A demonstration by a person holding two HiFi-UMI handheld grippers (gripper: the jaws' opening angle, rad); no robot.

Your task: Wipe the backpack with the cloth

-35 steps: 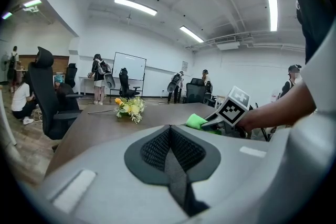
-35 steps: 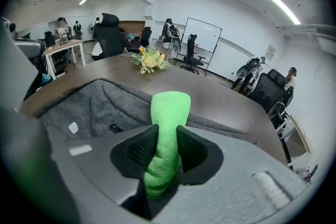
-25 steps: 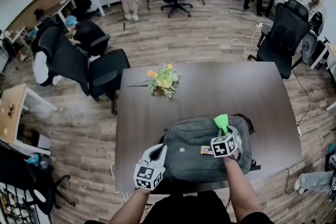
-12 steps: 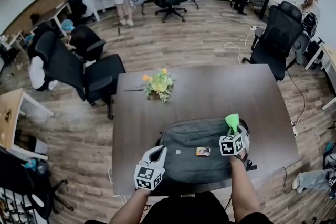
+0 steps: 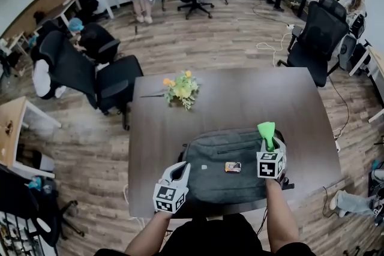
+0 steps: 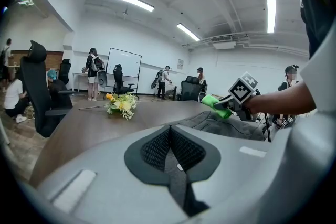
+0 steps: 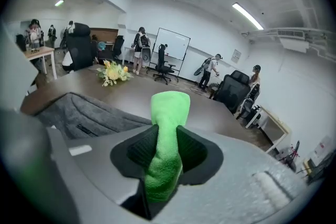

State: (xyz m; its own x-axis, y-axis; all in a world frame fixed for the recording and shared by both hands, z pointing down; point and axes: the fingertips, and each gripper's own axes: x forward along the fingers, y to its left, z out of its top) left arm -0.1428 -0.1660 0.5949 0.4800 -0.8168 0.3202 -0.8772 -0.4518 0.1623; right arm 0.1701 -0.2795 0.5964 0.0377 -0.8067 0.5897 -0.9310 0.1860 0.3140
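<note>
Jaws pressed together on nothing, the left hand-held gripper (image 5: 180,171) sits at the left end of the grey backpack (image 5: 222,168). The pack lies flat on the table (image 5: 240,99) near its front edge, long axis running side to side. At the pack's far right corner the right hand-held gripper (image 5: 268,148) pinches the green cloth (image 5: 266,130). Nearly all the fabric lies to its left, so a leftward stroke looks likely.

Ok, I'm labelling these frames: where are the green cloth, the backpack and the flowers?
green cloth (image 7: 169,112): right gripper view, on its free upper end.
backpack (image 5: 210,183): head view, on its grey front panel.
flowers (image 5: 182,89): head view, on the middle of the bunch.
</note>
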